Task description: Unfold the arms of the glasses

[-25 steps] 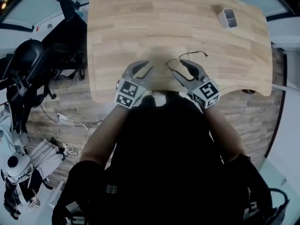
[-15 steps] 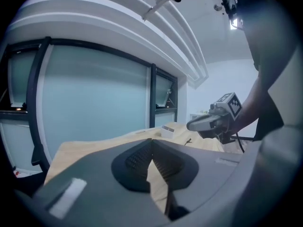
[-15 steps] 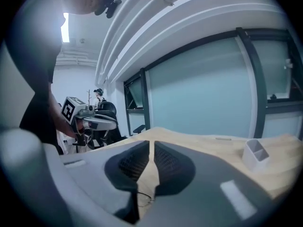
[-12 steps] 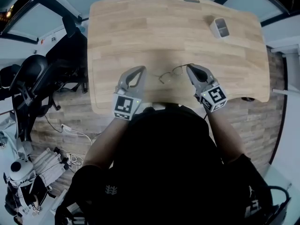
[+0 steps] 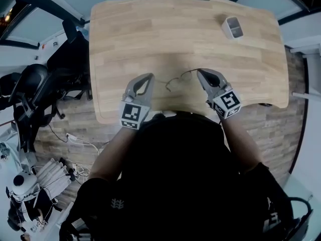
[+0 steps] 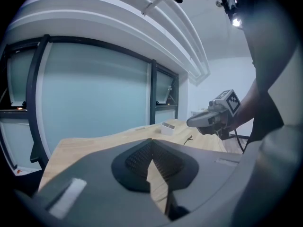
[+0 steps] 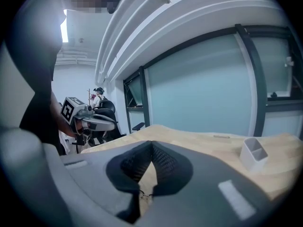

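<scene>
Thin wire-framed glasses [image 5: 179, 77] are near the front edge of the wooden table [image 5: 150, 29], between my two grippers. My right gripper [image 5: 199, 73] is shut on their right end. In the right gripper view a small piece of wire [image 7: 142, 196] shows low between its closed jaws [image 7: 151, 144]. My left gripper [image 5: 150, 77] is shut too, a short way left of the glasses' other end, and I see nothing between its pads [image 6: 151, 142]. I cannot tell whether the glasses rest on the wood or hang just above it.
A small white box [image 5: 232, 26] stands at the table's far right, and also shows in the gripper views [image 6: 167, 127] [image 7: 253, 154]. Black office chairs [image 5: 30, 79] and cables on the floor [image 5: 55, 169] are to the left of the table. Glass walls rise behind the table.
Both grippers stood open beside the glasses and are now shut. The right one has closed on the glasses' right end, and the glasses have shifted left and nearer. The left gripper has drawn back a little.
</scene>
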Demonstrator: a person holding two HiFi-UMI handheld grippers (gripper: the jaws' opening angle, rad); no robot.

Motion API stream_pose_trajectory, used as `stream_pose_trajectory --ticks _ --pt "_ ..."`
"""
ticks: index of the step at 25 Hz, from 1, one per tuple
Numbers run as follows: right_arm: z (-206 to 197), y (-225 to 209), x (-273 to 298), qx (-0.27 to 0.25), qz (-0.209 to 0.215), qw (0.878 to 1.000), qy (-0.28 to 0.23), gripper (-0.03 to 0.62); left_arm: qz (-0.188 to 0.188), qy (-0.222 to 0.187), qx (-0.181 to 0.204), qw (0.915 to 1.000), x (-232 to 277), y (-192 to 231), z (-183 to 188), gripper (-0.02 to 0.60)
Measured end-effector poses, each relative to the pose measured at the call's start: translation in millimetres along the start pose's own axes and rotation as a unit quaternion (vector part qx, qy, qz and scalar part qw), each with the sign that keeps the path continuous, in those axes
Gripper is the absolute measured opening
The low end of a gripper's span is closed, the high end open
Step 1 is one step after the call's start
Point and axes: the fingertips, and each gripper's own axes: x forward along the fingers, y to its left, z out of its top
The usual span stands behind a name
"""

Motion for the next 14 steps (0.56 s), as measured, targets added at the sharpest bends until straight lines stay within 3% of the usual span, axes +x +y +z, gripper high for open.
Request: stream_pose_trajectory --ticks 14 --pt "9.0 -9.5 6.9 -0.007 0.006 1.0 -0.007 0.002 0.008 -0.001 0.002 1.0 6.6 0.3 6.5 0.006"
